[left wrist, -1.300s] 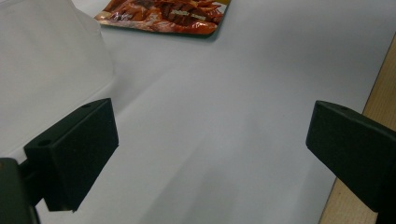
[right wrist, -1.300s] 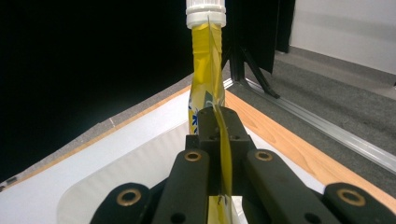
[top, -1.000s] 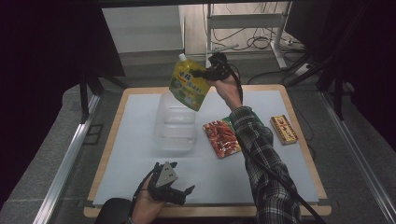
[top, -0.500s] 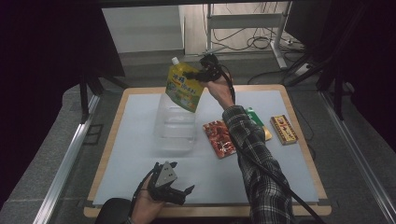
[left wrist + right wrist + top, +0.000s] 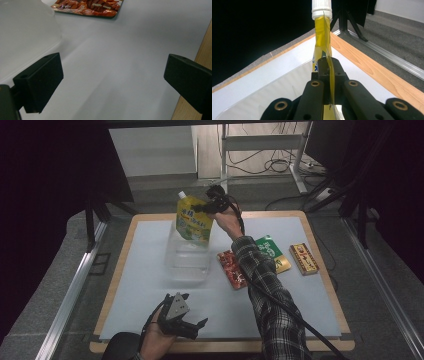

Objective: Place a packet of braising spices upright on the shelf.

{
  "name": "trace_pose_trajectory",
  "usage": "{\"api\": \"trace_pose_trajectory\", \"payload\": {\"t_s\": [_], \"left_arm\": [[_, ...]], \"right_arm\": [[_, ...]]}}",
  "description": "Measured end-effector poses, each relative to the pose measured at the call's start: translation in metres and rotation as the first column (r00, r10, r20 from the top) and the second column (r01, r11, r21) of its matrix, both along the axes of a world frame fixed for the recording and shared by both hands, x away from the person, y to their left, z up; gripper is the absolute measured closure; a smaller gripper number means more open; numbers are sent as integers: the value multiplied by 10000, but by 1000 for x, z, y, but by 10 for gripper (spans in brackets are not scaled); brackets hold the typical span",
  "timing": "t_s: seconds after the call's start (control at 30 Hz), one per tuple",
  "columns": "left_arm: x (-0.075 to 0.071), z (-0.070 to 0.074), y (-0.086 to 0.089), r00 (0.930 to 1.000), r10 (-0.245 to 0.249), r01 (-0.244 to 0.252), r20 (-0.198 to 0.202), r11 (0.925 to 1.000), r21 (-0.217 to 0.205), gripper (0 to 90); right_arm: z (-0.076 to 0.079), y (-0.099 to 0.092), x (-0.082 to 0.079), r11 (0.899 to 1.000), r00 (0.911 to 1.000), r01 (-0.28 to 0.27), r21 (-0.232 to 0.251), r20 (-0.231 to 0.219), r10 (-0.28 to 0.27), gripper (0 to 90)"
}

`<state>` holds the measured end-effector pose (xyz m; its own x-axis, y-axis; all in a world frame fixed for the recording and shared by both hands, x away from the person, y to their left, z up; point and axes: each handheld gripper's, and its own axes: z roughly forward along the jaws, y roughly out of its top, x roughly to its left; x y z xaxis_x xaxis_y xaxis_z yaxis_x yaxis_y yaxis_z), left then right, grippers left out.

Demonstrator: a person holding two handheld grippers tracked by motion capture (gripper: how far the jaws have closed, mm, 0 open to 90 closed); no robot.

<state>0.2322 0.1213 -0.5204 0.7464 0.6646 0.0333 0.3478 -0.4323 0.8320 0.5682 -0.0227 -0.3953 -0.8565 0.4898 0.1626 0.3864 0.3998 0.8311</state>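
A yellow spouted plastic refill pouch [image 5: 194, 221] hangs upright, white cap up, over a clear plastic tub [image 5: 186, 259]; the right hand-held gripper [image 5: 202, 207] clamps its edge, the left hand-held gripper [image 5: 192, 322] gapes empty.

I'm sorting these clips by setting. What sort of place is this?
Probably a lab recording station: a wood-edged table with a white mat, fenced by metal rails, loose cables on the floor behind, and dark surroundings.
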Motion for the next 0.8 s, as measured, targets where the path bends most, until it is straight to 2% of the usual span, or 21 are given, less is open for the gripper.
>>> {"api": "trace_pose_trajectory", "payload": {"t_s": [0.13, 0.23, 0.4, 0.47, 0.63, 0.73, 0.8], "left_arm": [[0, -1, -1, 10000, -34, 34, -26, 10000, 40, 22], [0, -1, -2, 10000, -78, 78, -37, 10000, 57, 22], [-1, -1, -2, 10000, -75, 75, -10, 9999, 100, 22], [-1, 0, -2, 10000, -58, 58, 6, 10000, 71, 22], [0, 0, -1, 10000, -55, 55, -16, 10000, 47, 23], [0, -1, -2, 10000, -61, 62, -15, 9999, 99, 23], [-1, -1, -2, 10000, -69, 69, -14, 9999, 98, 23]], "right_arm": [[-8, 5, 0, 9999, 10000, -59, -147, -24, 58, 888], [-12, 9, 0, 10000, 10000, 37, 50, -76, -37, 889], [-14, 16, -3, 9999, 9999, 116, -55, -67, -117, 887], [-13, 16, -4, 9999, 9999, 97, -123, 81, -96, 875], [-10, 16, -8, 9986, 9990, 158, -507, 430, -136, 702], [-9, 15, -11, 9976, 9980, 191, -665, 618, -150, 550], [-9, 13, -12, 9971, 9975, 245, -724, 680, -196, 483]]}}
